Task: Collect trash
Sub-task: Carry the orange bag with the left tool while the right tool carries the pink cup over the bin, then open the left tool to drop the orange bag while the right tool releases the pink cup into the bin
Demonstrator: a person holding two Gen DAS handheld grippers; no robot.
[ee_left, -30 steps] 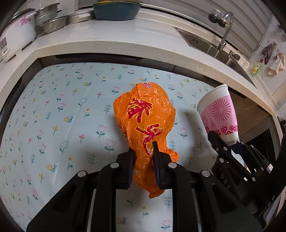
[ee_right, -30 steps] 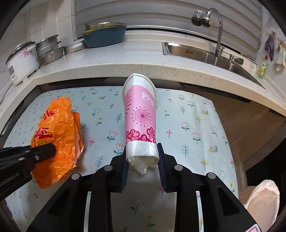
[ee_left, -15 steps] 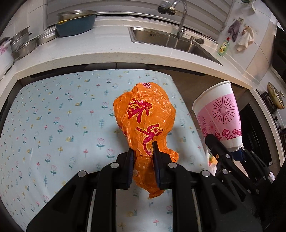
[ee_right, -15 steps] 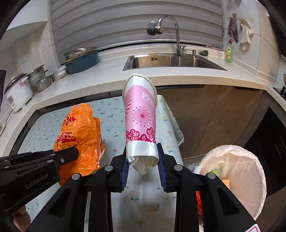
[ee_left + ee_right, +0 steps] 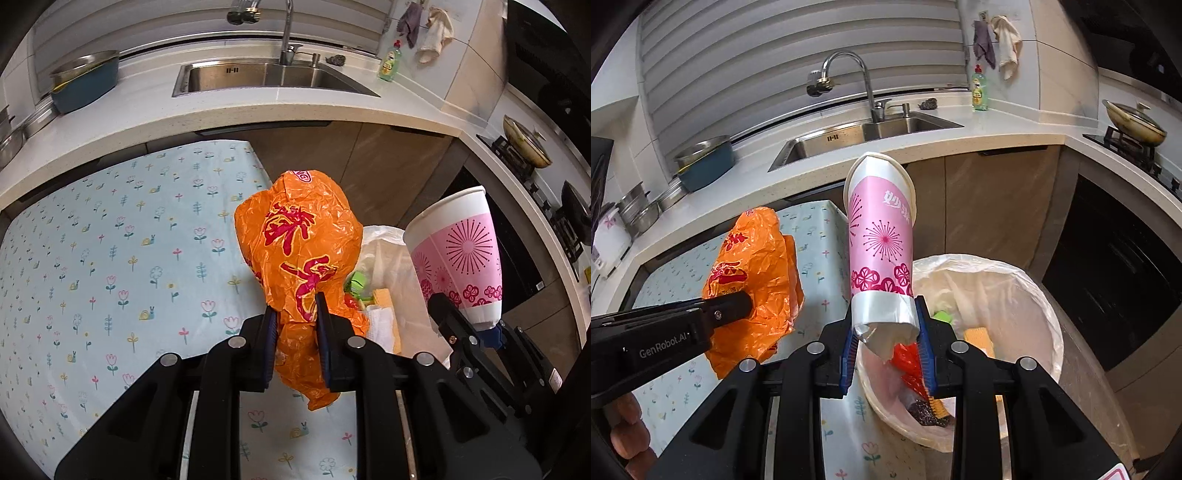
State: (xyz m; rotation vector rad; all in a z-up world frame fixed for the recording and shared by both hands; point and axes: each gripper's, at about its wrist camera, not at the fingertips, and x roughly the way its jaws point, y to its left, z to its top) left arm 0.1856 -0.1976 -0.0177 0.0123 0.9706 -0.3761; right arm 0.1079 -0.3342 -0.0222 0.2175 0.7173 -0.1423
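Right wrist view puts the lined trash bin (image 5: 1027, 295) just below and to the right of the right claw (image 5: 886, 345), which is clenched on the crumpled base of a pink paper cup (image 5: 882, 240). The cup's long axis runs straight out along the fingers, its open rim pointing away toward the sink (image 5: 857, 134), so the crushed base already hangs over the near edge of the bin's mouth. A short carry to the right would, I judge, bring the whole cup over the opening. The right claw is clearly the nearer of the two to the bin.

The left claw (image 5: 295, 339) is clamped on an orange plastic bag (image 5: 303, 251), which stands up and forward from the pads, its loose tail drooping below them. In the left wrist view the bag sits at the right edge of the flower-printed worktop (image 5: 110, 266), with the bin showing just behind and to its right; it has farther to go sideways than the cup.

Writing: "GenRobot.AI" reads in white on the left claw's body in the right wrist view. The cup carries white Chinese characters I cannot make out with confidence, and the bag's red print is too creased to read.
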